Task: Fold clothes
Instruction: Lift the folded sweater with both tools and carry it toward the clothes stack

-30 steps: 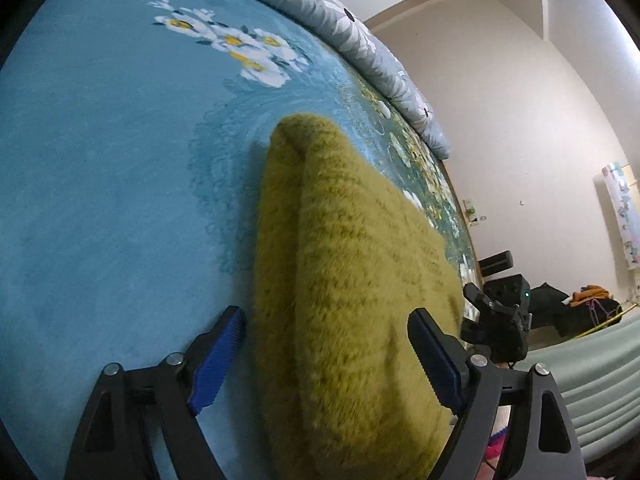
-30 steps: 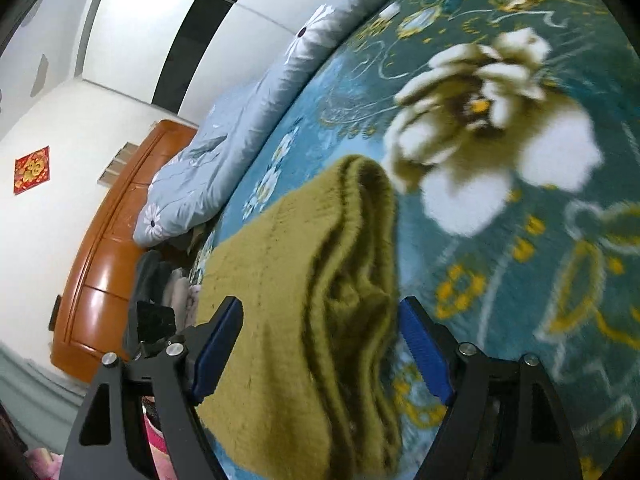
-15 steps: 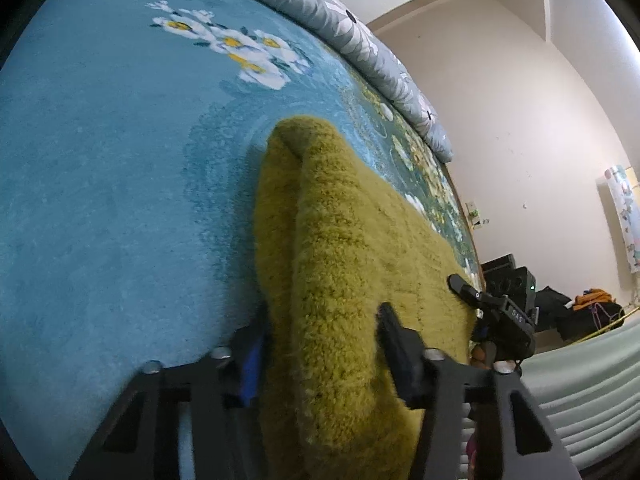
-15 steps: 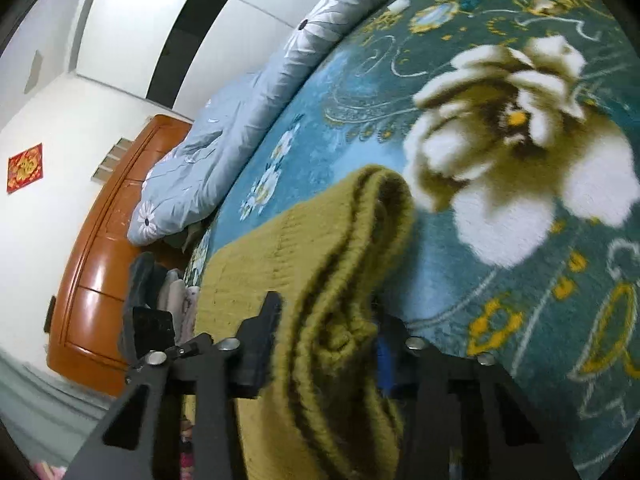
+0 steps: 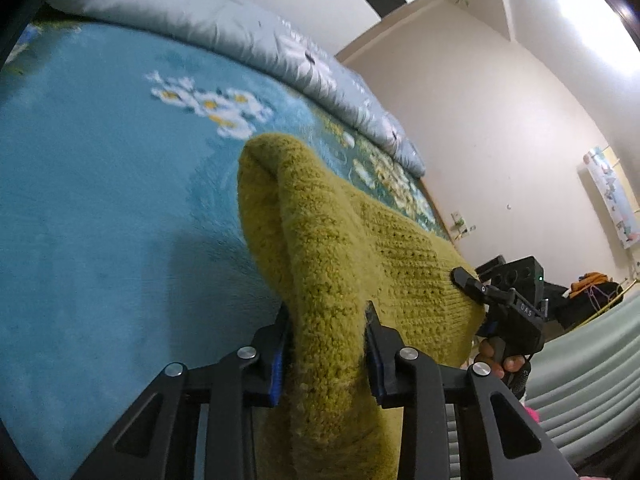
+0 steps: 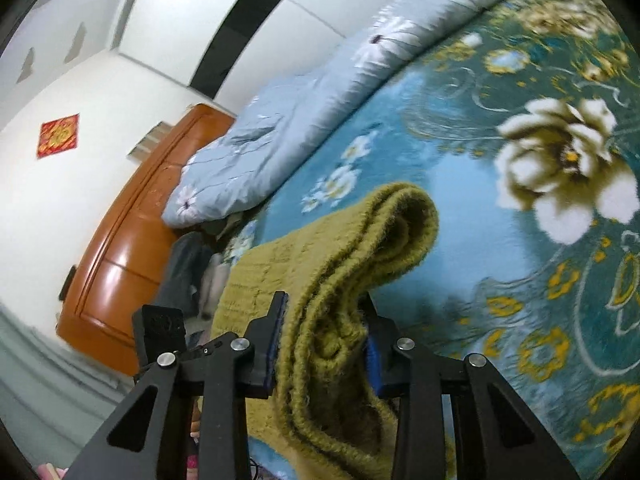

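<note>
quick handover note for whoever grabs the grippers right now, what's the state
Left gripper: shut on one end of the sweater.
Right gripper: shut on the opposite end, pinching several stacked layers.
Sweater: olive knit, already folded into a thick bundle, held between the two grippers over the blanket on the bed; its far edge looks raised off the blanket.
Done: earlier folds, both grips secure.
Left: probably carry the held edge over to finish the fold, lay it flat, release both grippers.
</note>
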Demonstrator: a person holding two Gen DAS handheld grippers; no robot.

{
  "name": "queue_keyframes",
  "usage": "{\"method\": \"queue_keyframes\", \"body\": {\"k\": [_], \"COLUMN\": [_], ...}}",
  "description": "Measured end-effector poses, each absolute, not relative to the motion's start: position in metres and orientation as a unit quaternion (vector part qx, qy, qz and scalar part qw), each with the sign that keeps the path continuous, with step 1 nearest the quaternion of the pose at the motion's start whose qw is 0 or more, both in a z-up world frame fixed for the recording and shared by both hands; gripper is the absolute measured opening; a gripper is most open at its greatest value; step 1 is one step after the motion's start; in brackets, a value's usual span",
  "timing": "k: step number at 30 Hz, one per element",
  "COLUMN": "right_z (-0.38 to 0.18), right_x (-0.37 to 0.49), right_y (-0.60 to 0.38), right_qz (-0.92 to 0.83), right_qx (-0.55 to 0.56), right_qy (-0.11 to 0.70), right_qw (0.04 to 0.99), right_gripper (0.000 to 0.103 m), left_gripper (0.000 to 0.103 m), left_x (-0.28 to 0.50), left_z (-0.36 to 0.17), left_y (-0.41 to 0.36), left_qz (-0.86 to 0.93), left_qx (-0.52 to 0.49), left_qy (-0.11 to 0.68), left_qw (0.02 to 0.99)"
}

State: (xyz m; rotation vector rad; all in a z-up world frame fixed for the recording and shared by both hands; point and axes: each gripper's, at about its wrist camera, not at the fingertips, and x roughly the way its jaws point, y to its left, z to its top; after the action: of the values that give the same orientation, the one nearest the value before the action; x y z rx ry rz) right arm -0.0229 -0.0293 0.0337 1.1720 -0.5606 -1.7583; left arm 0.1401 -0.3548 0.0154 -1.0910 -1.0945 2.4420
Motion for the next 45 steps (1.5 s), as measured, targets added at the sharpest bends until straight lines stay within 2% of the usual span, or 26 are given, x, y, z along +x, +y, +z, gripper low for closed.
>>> {"method": "queue_keyframes", "body": {"k": [9,18,24,28,37,45], "right_z": [0.089,0.162,0.199,0.202,0.198,0.163], "right_x": [0.013,0.050,0.073,0.087,0.110,0.099], "right_y": [-0.118,-0.268,-0.379,-0.447,-0.545,-0.581], "right_qz": [-0.686,-0.645,-0.620,-0.610,-0.594,-0.630], "right_qx": [0.454,0.425,0.420,0.425,0.420,0.439], "right_qy": [-0.197,-0.153,-0.114,-0.090,-0.057,-0.041], "right_qw": [0.533,0.617,0.652,0.663,0.684,0.640], "right_gripper": [0.035,0.035,0.035,0.035,0.035,0.035], "left_gripper": [0.034,0.034,0.034,0.034,0.034,0.034], "left_x": [0.226,0.301,0.340,0.358,0.395,0.391], "left_z": [0.089,0.165,0.195,0.199,0.192,0.138], "left_y": [-0.436,-0.543,-0.622,-0.665,-0.761,-0.799], "left_qz": [0.882,0.923,0.930,0.935,0.918,0.887], "left_qx": [-0.302,-0.241,-0.222,-0.202,-0.177,-0.205], "left_qy": [-0.354,-0.301,-0.281,-0.262,-0.309,-0.366], "left_qw": [0.073,-0.011,-0.082,-0.127,-0.175,-0.192]}}
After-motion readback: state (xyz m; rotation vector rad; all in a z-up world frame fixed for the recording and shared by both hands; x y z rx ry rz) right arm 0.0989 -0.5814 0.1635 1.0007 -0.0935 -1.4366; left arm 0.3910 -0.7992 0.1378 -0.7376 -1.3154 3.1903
